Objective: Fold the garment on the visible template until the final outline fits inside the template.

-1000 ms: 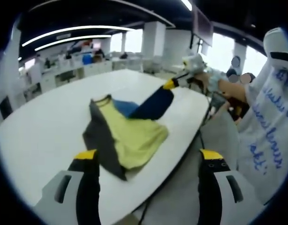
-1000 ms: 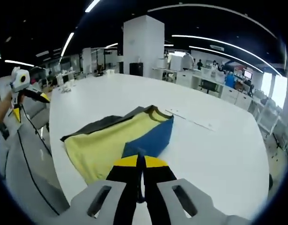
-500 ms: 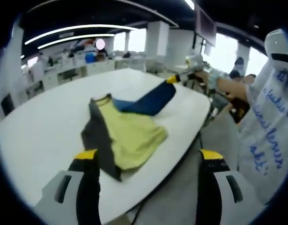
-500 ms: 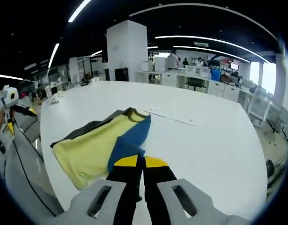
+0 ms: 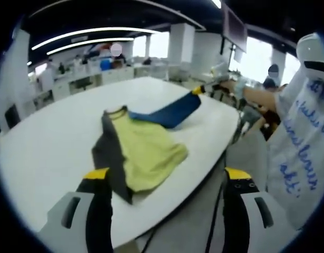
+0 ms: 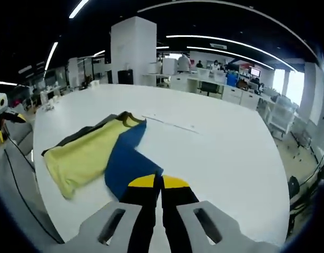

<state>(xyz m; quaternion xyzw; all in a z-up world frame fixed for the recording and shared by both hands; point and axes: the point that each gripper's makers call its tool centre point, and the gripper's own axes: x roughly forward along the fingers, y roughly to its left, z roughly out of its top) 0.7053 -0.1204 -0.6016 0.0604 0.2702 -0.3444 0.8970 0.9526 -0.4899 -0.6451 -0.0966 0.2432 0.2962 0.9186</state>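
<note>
Left gripper view: left gripper (image 5: 167, 182) fingers spread wide, holding nothing; the yellow, grey and blue garment (image 5: 138, 150) lies on the white worktop (image 5: 46, 142). Right gripper view: right gripper (image 6: 160, 184) fingers pinched on the garment's blue sleeve (image 6: 127, 163), stretched out

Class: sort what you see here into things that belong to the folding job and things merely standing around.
Job: garment, its blue sleeve clamped in the right gripper; open left gripper; white table.

Bystanders: background desks; white pillar.
</note>
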